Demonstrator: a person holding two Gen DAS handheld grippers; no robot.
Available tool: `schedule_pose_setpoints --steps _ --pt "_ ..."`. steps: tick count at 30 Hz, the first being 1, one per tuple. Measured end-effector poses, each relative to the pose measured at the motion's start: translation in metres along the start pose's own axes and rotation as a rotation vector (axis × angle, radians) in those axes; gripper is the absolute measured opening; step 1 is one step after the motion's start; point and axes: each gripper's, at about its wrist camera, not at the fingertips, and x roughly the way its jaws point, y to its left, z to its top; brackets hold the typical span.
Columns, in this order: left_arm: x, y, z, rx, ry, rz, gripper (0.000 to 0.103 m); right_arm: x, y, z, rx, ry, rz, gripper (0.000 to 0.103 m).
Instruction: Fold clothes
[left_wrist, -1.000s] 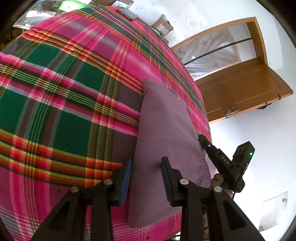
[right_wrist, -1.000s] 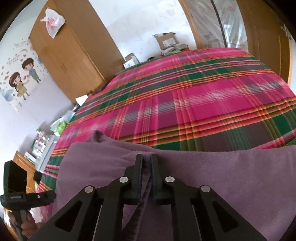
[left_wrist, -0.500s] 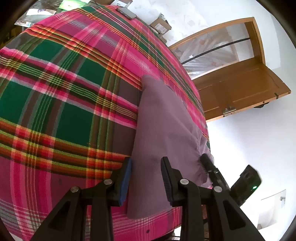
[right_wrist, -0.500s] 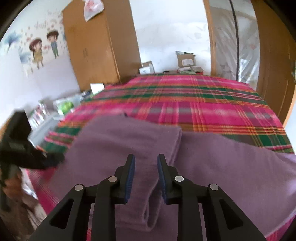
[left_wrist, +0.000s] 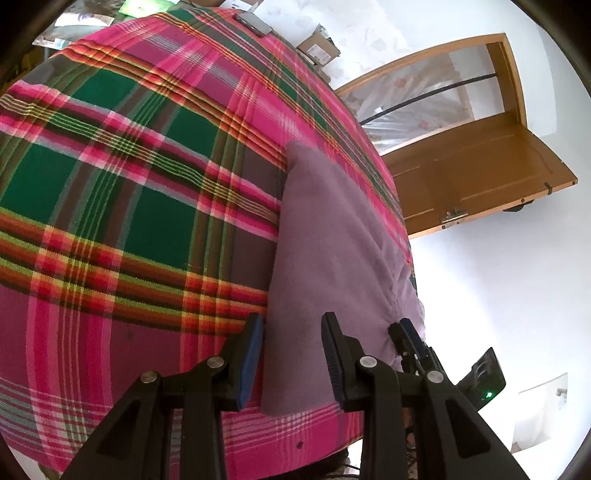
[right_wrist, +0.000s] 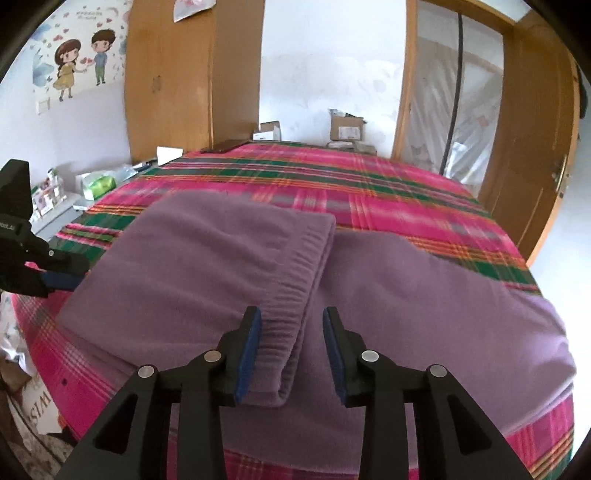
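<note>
A purple garment (left_wrist: 332, 236) lies on the plaid bedspread (left_wrist: 129, 221), one part folded over the other with a ribbed hem (right_wrist: 299, 280) along the fold's edge. My right gripper (right_wrist: 291, 325) hovers over the near end of that hem. Its jaws are opening, and the hem lies between them with the pads off it. My left gripper (left_wrist: 291, 332) stands open over the garment's near edge, its pads clear of the cloth. Each gripper shows in the other's view: the right gripper (left_wrist: 410, 339) and the left gripper (right_wrist: 55, 273) at the cloth's left edge.
The bedspread (right_wrist: 369, 184) covers a large bed. A wooden wardrobe (right_wrist: 192, 81) and cardboard boxes (right_wrist: 347, 129) stand behind it, and an open wooden door (left_wrist: 480, 177) is on the right. Small items (right_wrist: 96, 184) crowd a low surface left of the bed.
My right gripper was shut on a fold of the purple cloth; it has let go, opened and drawn back. The folded part now lies flat. The left gripper kept still.
</note>
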Motion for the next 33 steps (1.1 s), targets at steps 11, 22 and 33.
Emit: schedule_pose_setpoints --steps 11,22,33 --pt "-0.002 0.004 -0.003 0.015 0.014 -0.007 0.034 -0.026 0.025 0.010 -0.050 -0.083 0.061 0.040" --pt "0.007 0.002 0.005 0.006 0.091 -0.058 0.036 -0.016 0.090 -0.006 -0.217 -0.046 0.235 0.044" --pt "0.004 -0.011 0.013 -0.020 0.100 -0.141 0.036 -0.026 0.129 -0.015 -0.350 -0.100 0.316 0.045"
